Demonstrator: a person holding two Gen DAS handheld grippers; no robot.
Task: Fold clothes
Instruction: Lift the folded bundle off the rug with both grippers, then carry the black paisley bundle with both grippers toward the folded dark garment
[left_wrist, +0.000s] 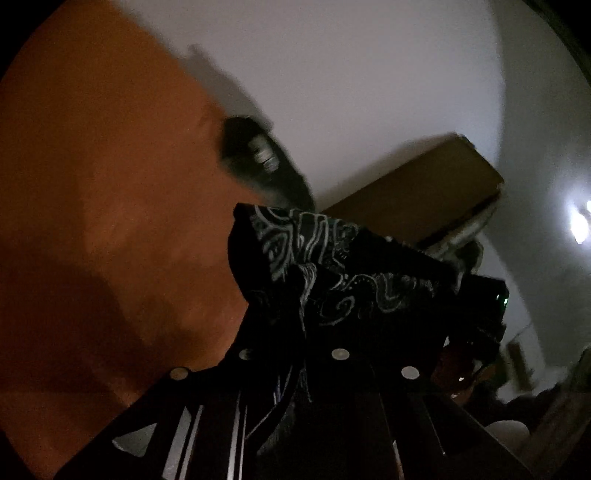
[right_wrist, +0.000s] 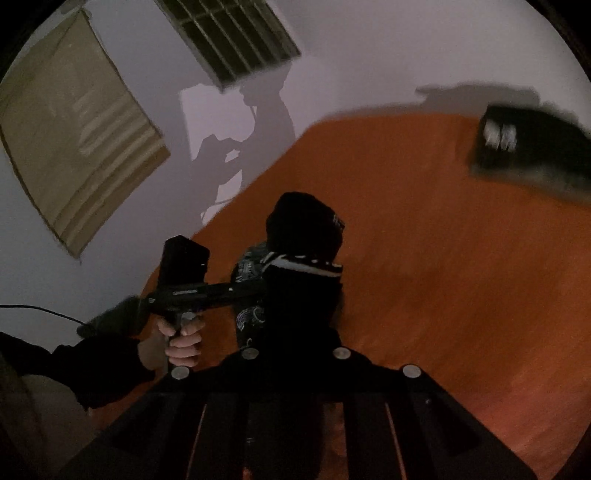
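A black garment with a pale paisley print hangs bunched in front of the left wrist camera, above the orange bed cover. My left gripper is shut on it, and the cloth hides the fingers. In the right wrist view the same black garment is lifted over the bed, with my right gripper shut on it. My left gripper, held by a hand, grips the cloth from the left beside it. The right gripper's black body shows just behind the cloth.
A folded dark garment lies on the orange bed cover by the wall; it also shows as a folded dark garment in the left wrist view. A cardboard sheet leans on the pale wall below a barred vent.
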